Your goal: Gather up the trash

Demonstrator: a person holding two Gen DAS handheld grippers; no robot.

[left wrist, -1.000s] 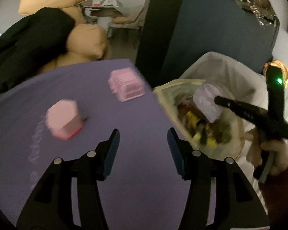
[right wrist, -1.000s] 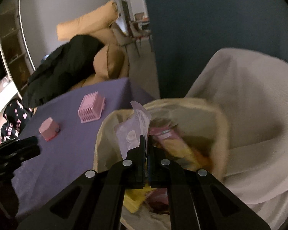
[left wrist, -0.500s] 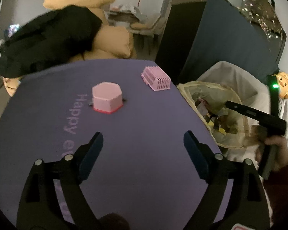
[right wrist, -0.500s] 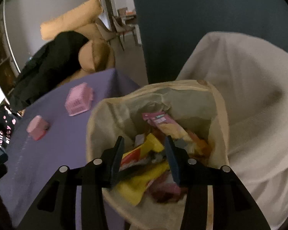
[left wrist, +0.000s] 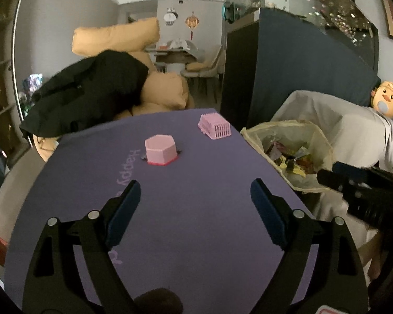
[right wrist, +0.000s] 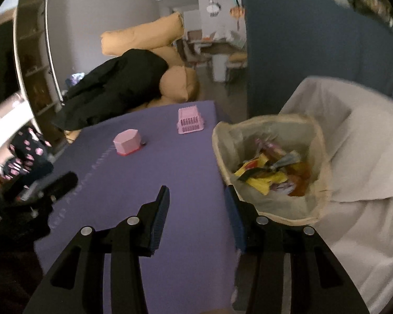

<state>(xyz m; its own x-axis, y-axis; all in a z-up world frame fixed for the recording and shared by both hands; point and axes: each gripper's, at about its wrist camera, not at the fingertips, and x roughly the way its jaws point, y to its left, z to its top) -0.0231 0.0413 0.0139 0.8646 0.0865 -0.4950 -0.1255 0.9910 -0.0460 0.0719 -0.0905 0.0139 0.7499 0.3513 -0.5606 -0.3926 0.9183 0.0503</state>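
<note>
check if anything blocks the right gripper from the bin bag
Nothing visible does. The right gripper is open and empty over the purple table edge, and the bin bag gapes open just beside it.

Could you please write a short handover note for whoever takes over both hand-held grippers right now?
Left hand-held gripper: open, empty, above the purple tablecloth.
Right hand-held gripper: open, empty, beside the lined cream trash bin.
Colourful wrappers lie inside the bin.
On the cloth: a pink hexagonal box and a pink slatted basket.
No loose trash visible on the cloth; check for more elsewhere.
</note>
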